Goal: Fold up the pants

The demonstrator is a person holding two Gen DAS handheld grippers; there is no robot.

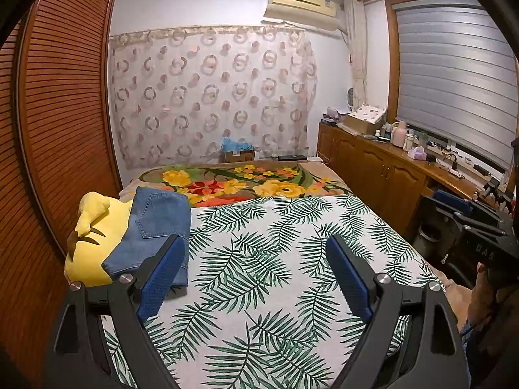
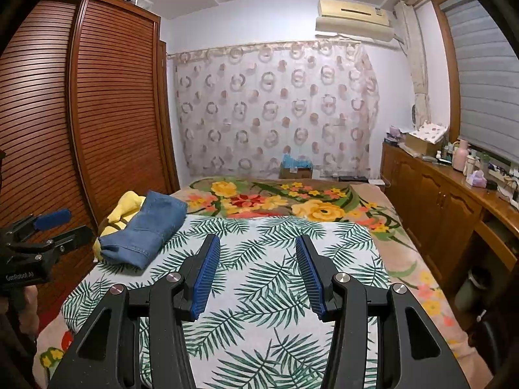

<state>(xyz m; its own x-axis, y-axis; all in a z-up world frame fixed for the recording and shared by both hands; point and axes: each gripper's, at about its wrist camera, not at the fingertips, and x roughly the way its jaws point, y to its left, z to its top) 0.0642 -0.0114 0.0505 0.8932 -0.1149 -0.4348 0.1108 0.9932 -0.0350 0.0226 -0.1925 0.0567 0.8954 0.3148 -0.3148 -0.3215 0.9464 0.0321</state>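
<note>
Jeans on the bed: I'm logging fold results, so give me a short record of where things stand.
jeans: folded, resting partly on the yellow plush
place: far left of the leaf sheet
left gripper: open, empty, above the sheet
right gripper: open, empty
touching jeans: neither gripper

A: The jeans (image 2: 146, 230) are blue denim, matt, with stitched seams. The yellow pillow (image 1: 94, 236) under them looks like soft plush.

B: And the leaf sheet (image 1: 259, 259)?

A: Flat printed cloth. The left tool (image 1: 254, 249) is matt black plastic with ribbed blue pads (image 1: 160, 278) and shiny metal pins.

B: The wardrobe (image 2: 113, 103)?

A: Slatted brown wood, slightly glossy.
</note>
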